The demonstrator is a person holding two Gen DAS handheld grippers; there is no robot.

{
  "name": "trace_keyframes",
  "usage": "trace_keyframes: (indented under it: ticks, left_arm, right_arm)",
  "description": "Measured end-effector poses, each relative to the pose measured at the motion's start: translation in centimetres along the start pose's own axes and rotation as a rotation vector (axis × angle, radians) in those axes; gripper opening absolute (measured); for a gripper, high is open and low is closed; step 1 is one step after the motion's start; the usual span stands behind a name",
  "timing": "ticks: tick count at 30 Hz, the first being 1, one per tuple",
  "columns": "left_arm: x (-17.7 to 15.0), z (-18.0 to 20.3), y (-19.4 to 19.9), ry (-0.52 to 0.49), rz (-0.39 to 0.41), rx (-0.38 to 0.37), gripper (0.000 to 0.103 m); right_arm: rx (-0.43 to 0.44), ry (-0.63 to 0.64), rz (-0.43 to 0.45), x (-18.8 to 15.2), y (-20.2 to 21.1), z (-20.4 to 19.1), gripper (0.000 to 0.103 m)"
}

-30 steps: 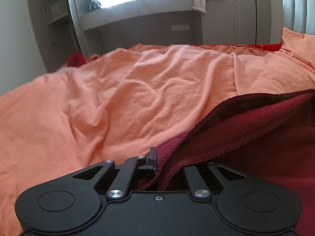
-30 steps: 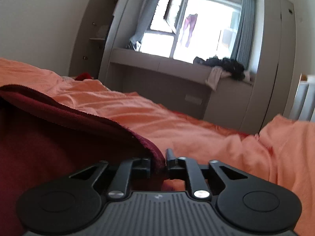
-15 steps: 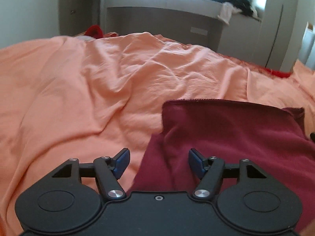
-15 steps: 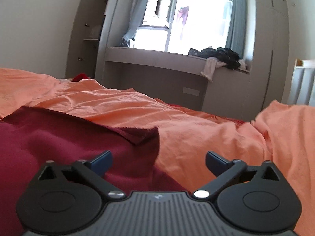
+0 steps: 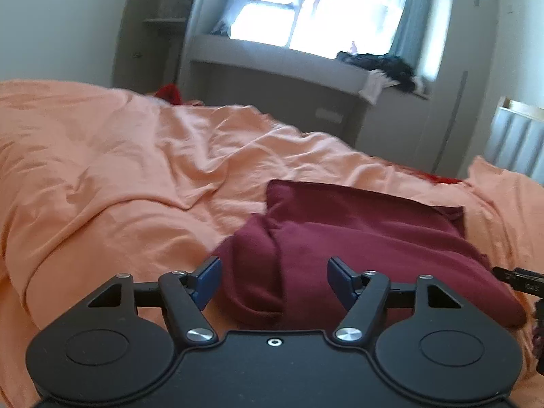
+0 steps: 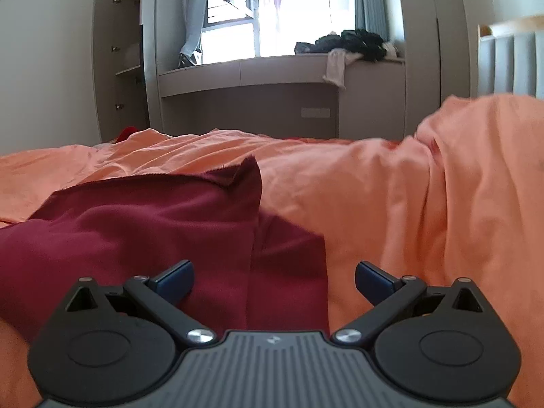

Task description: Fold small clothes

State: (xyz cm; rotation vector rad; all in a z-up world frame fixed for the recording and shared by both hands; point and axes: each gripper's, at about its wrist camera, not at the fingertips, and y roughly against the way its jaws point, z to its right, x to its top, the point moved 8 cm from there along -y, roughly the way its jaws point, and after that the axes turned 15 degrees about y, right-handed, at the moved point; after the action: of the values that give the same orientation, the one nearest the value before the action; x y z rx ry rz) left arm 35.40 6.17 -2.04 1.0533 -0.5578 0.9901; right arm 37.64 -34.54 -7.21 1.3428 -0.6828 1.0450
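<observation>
— Ahead of the left gripper (image 5: 273, 280), what lies there?
— Folded maroon garment (image 5: 357, 238) on the orange bedsheet (image 5: 119, 170); both it and the right gripper (image 6: 273, 280) are released, jaws apart, gripping nothing.

Bed under rumpled orange sheet (image 5: 142, 176); folded maroon garment (image 5: 357, 238) lying on it.

No readable text, labels, numbers; small emblem on right gripper (image 6: 274, 280) housing too small to read.
</observation>
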Motion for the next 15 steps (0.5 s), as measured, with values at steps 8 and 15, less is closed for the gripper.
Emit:
trace_keyframes:
  ticks: [8, 15]
  left_arm:
    - [-2.4, 0.8, -1.0, -0.020, -0.113, 0.034, 0.004]
    - [-4.6, 0.4, 0.9, -0.065, -0.095, 0.080, 0.003]
  right_arm:
    - [0.053, -0.072, 0.012, -1.4, 2.7, -0.7, 0.103]
    - [0.097, -0.075, -0.054, -3.1, 3.0, -1.7, 0.103]
